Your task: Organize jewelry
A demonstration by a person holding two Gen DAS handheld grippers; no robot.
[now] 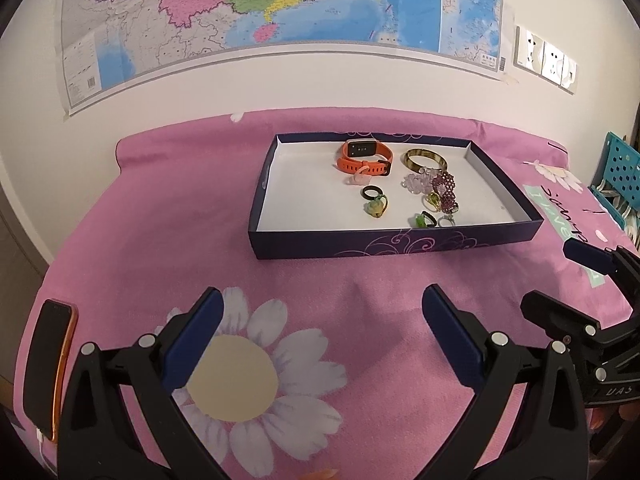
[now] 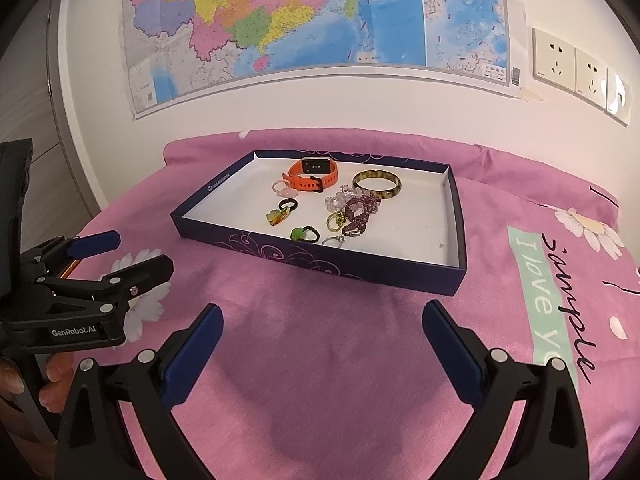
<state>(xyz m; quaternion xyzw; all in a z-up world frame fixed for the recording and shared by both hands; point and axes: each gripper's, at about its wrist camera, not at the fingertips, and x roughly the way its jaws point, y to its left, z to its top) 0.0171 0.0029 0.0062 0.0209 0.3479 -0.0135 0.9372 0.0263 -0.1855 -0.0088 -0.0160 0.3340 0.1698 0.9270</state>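
A dark blue tray (image 1: 360, 242) (image 2: 320, 264) with a white inside lies on the pink sheet. In it are an orange watch (image 1: 362, 156) (image 2: 316, 174), a brown bangle (image 1: 424, 159) (image 2: 376, 184), a purple bead bracelet (image 1: 446, 190) (image 2: 362, 210), a clear crystal bracelet (image 1: 416, 182) and several small rings, among them a black ring (image 1: 370, 192) (image 2: 289, 205) and a green ring (image 1: 422, 221) (image 2: 302, 234). My left gripper (image 1: 322, 304) (image 2: 136, 252) hangs open and empty in front of the tray. My right gripper (image 2: 323, 314) (image 1: 554, 276) is open and empty beside it.
A phone in an orange case (image 1: 48, 364) lies at the sheet's left edge. A blue perforated crate (image 1: 618, 172) stands at the far right. A wall with a map (image 1: 280, 0) and sockets (image 2: 580, 68) rises behind the tray. A hand (image 2: 52, 380) holds the left gripper's handle.
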